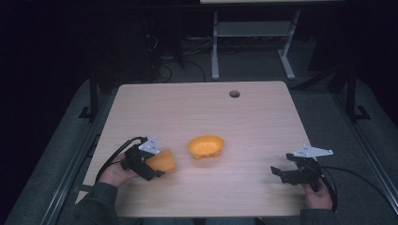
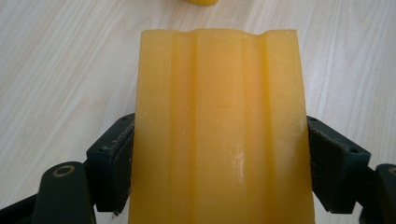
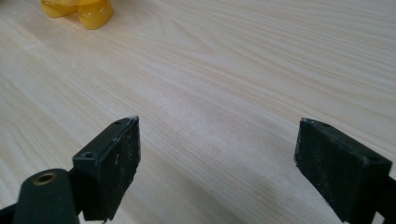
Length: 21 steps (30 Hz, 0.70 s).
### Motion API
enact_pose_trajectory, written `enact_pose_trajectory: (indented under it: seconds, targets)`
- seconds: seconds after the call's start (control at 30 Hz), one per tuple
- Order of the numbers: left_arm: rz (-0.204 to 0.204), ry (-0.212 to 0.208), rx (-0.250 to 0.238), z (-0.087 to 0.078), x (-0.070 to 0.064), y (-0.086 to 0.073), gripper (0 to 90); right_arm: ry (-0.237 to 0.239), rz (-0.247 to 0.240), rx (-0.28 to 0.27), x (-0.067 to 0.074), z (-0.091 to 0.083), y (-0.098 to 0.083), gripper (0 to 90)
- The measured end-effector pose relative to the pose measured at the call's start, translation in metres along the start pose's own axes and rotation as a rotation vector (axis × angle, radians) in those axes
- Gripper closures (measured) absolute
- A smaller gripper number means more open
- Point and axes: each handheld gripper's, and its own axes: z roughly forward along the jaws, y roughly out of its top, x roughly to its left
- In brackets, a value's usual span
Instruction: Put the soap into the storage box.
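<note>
gripping an orange ridged block between its two black jaws, the left hand-held gripper sits near the front left of the counter. in the left gripper view the jaws press against both long sides of the block, which runs forward from between them with three shallow raised ridges along its top face and pale wood grain showing on either side. in the high view the block sticks out to the right of that gripper, close over the counter; whether it touches the wood cannot be told. the person's left hand holds the gripper from behind, a dark sleeve at the wrist and a black cable looping back from it.

just beyond the block, near the middle of the counter, stands an orange bowl with a speckled inside, apart from the block. its yellow-orange edge shows at the top left of the right gripper view.

the right hand-held gripper is near the front right, well apart from the bowl, held by the right hand. its jaws are spread wide with bare counter between them, grasping nothing.
</note>
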Motion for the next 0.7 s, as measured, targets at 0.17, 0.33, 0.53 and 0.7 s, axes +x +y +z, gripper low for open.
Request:
enact_pose_trajectory:
  seconds: [0.17, 0.33, 0.53, 0.7]
  targets:
    - [0.022, 0.0, 0.006, -0.002, 0.001, 0.01, 20.8, 0.001, 0.001, -0.005, 0.0, 0.0, 0.0, 13.9]
    - [0.037, -0.002, 0.007, -0.004, 0.003, 0.018, 20.8, 0.002, 0.002, -0.008, 0.0, -0.001, 0.0, 14.0]
    - [0.056, 0.004, 0.007, -0.007, 0.005, 0.028, 20.8, 0.003, 0.008, -0.013, -0.001, -0.002, 0.0, 14.0]
    - [0.075, 0.007, 0.012, -0.01, 0.006, 0.039, 20.8, 0.006, 0.009, -0.017, -0.001, -0.002, 0.0, 13.9]
